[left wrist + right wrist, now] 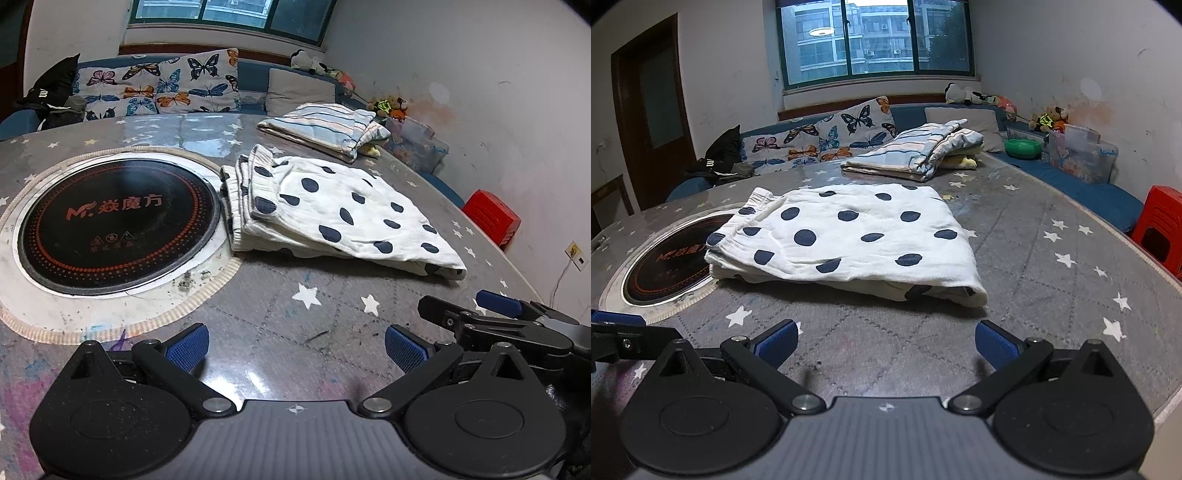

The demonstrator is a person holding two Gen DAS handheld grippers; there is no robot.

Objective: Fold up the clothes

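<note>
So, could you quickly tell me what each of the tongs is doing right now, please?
Left tongs: open, holding nothing, above the table.
Right tongs: open, holding nothing, short of the polka-dot garment.

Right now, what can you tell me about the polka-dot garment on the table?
The polka-dot garment is white, crinkled cotton-like cloth with dark navy dots. It lies folded in layers on the grey star-print table. A ribbed, gathered edge, likely a waistband, is stacked at its left end, reaching the rim of the round black cooktop. The near right corner is rounded over and slightly lifted. Neither gripper touches it; the striped folded pile lies apart behind it.
</note>
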